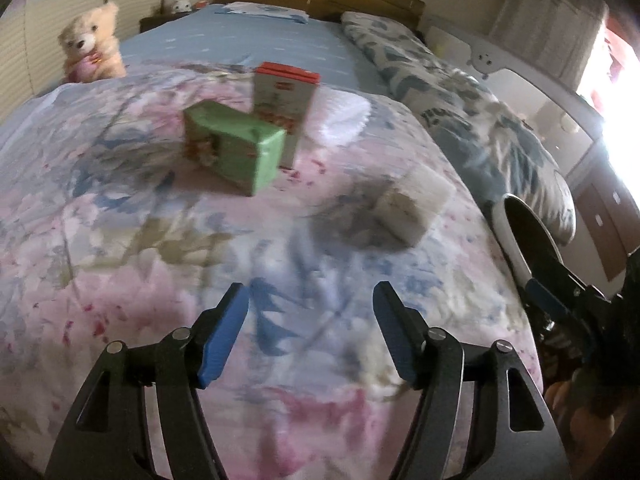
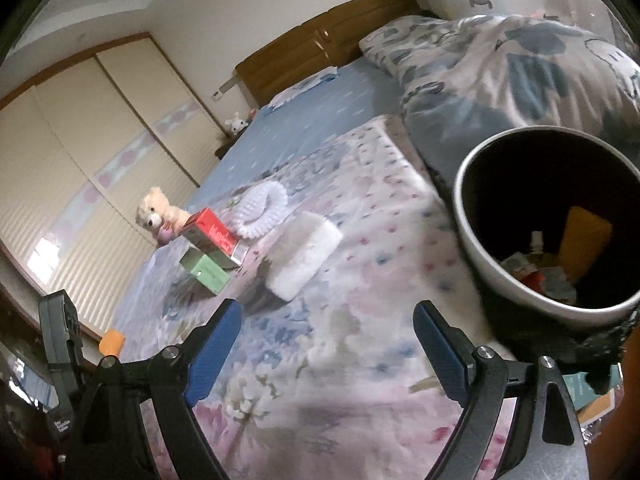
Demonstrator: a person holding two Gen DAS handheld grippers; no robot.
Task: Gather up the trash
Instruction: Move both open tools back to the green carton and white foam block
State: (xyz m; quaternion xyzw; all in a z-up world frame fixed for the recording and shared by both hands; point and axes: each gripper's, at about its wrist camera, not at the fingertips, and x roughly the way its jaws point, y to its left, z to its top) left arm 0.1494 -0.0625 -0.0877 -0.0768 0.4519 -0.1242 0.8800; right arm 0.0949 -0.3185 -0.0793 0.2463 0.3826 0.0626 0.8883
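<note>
Both claws, left claw (image 1: 310, 300) & right claw (image 2: 328, 320), gaping empty over floral quilt (image 1: 120, 240) w/ bin (image 2: 476, 240) nearby.

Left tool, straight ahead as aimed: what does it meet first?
Probably the floral quilt, since the left tool is open and tilted down at it. Beyond that, the green box lies roughly in line; depth is unclear.

Three boxes: one green (image 1: 234, 146), one red-topped (image 1: 285, 106), one white (image 1: 412, 206); one bin (image 2: 480, 240).
</note>
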